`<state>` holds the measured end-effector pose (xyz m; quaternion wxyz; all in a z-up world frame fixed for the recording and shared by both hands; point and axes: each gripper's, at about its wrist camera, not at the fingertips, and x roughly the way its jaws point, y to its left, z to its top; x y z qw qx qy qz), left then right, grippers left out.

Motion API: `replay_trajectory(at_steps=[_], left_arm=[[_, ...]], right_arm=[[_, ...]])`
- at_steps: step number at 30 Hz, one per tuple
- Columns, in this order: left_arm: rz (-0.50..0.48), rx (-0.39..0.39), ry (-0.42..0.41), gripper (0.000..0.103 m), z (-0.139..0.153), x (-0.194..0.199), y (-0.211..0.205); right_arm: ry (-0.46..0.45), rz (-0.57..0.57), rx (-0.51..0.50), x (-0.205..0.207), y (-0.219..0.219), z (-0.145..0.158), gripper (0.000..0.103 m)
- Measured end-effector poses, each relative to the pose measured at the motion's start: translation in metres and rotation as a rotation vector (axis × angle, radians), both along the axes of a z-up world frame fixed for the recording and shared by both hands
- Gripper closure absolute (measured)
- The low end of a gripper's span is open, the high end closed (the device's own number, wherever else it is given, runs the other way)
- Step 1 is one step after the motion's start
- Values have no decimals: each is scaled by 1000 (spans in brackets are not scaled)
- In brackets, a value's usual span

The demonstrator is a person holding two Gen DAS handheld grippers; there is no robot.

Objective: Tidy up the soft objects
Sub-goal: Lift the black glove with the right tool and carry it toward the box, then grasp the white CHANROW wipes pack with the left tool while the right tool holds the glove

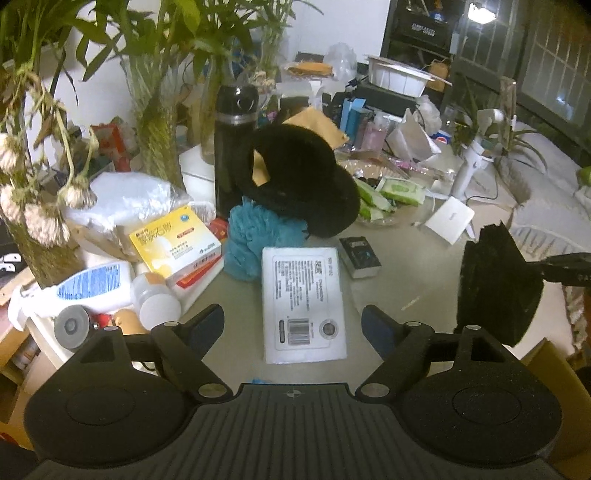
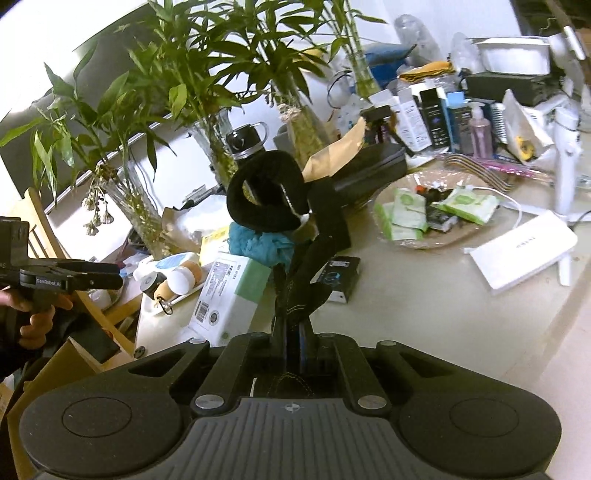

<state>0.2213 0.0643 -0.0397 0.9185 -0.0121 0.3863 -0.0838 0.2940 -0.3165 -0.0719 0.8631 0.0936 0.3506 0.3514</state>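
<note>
R gripper pinches black cloth, hanging upright. L gripper, fingers spread and empty, sits left of it; teal pile lies far side, nearer L.

Pale beige counter, cluttered along its far edge, backs onto a plain white wall. Dark cabinet or shelving stands past the far right corner, beside a gridded window, dark outside, with one bright lamp above. Wooden chair sits off the left edge.
</note>
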Motion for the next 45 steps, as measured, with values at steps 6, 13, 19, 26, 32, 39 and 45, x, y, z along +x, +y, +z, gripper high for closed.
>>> replay_trajectory(at_steps=[6, 13, 19, 26, 32, 39, 45], left_arm=[[-5, 22, -23, 21, 9, -3, -9], [-27, 46, -12, 20, 19, 9, -23], [-23, 74, 85, 19, 4, 41, -34], [3, 72, 240, 5, -26, 85, -42], [32, 70, 327, 5, -52, 117, -45], [63, 47, 408, 5, -84, 142, -46], [73, 79, 415, 5, -98, 151, -52]], right_arm=[[-12, -32, 0, -17, -16, 10, 95], [-27, -57, 4, -35, -33, 20, 95], [-32, -70, 2, -47, -43, 22, 95], [-18, -75, 9, -54, -48, 16, 95], [-1, -75, 11, -56, -49, 8, 95], [17, -81, 19, -54, -48, 2, 95], [25, -83, 20, -52, -46, 0, 95]])
